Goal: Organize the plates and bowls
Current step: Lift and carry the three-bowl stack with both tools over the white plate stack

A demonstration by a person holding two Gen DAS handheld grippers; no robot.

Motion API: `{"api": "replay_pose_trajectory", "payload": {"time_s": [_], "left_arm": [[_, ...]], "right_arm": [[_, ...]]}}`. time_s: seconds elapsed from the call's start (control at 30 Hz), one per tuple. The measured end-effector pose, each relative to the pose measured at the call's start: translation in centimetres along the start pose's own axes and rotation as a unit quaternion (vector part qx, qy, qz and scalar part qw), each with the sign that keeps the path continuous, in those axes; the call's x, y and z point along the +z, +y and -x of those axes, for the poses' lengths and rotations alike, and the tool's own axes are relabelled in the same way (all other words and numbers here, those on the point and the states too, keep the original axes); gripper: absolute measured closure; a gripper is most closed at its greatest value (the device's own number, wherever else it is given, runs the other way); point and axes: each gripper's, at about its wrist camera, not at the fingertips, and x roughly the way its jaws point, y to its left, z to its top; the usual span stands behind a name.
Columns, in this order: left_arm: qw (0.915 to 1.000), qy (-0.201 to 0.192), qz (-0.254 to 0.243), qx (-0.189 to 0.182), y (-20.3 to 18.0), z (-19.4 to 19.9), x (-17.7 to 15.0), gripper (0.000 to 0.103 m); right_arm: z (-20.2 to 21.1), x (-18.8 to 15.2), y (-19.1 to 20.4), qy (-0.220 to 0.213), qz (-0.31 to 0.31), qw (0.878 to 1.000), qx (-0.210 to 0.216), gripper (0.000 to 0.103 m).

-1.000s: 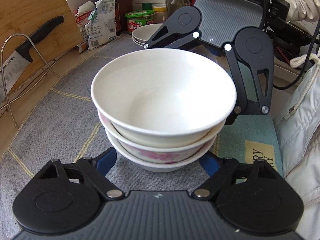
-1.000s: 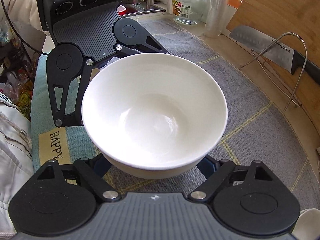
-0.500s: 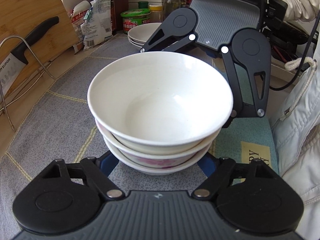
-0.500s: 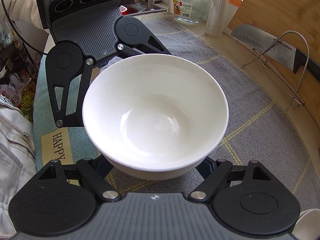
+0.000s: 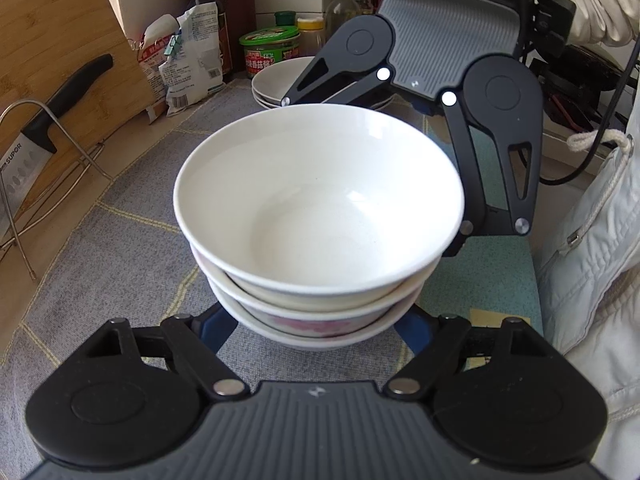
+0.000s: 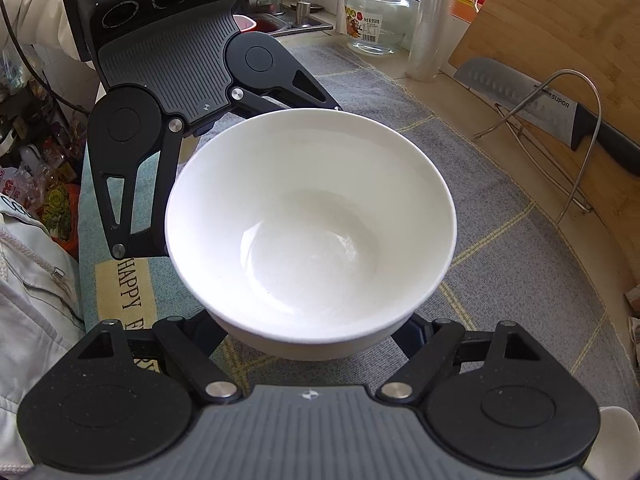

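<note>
a stack of three nested ceramic bowls stands on the grey woven cloth with yellow lines that covers the table; the top bowl is plain white and glossy inside, and the one second from the bottom shows a pink flower pattern on its outer wall. the left gripper reaches in from the near side of the left wrist view, its blue-tipped fingers spread wide to either side of the stack's base, just beside the lowest bowl; whether they touch it cannot be told. the right gripper faces it from the opposite side, fingers likewise spread wide around the lower part of the stack, their tips hidden under the bowl rim, so contact cannot be told there either. in the left wrist view a short stack of white plates sits at the far end of the cloth, partly behind the right gripper. to the left a bamboo cutting board leans in a wire rack with a black-handled cleaver. a green-lidded jar and a crumpled food packet stand at the far edge. in the right wrist view a clear glass jar stands far off, near the sink.
</note>
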Motion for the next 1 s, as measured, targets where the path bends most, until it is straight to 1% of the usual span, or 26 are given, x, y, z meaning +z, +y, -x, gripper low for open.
{"api": "replay_pose_trajectory", "payload": {"time_s": [0.23, 0.47, 0.63, 0.8, 1.0], "left_arm": [[1.0, 0.0, -0.001, 0.004, -1.0, -1.0, 2.8, 0.019], [0.9999, -0.007, -0.006, 0.011, -2.7, -2.8, 6.8, 0.019], [0.9998, -0.013, -0.01, 0.012, -3.8, -4.9, 9.7, 0.019], [0.9996, -0.018, -0.021, 0.008, -4.1, -7.0, 12.4, 0.019], [0.9986, -0.025, -0.046, 0.002, -4.2, -9.8, 15.4, 0.019]], "right_arm": [[2.3, -1.5, -0.8, -0.004, 0.007, 1.0, -0.007, 0.015], [5.7, -4.2, -3.0, -0.01, 0.01, 1.0, -0.01, 0.015], [7.9, -6.2, -4.9, -0.01, 0.012, 1.0, -0.016, 0.015], [9.8, -8.2, -6.5, -0.01, 0.007, 1.0, -0.026, 0.015], [11.5, -10.9, -8.9, -0.01, -0.01, 0.999, -0.048, 0.015]]}}
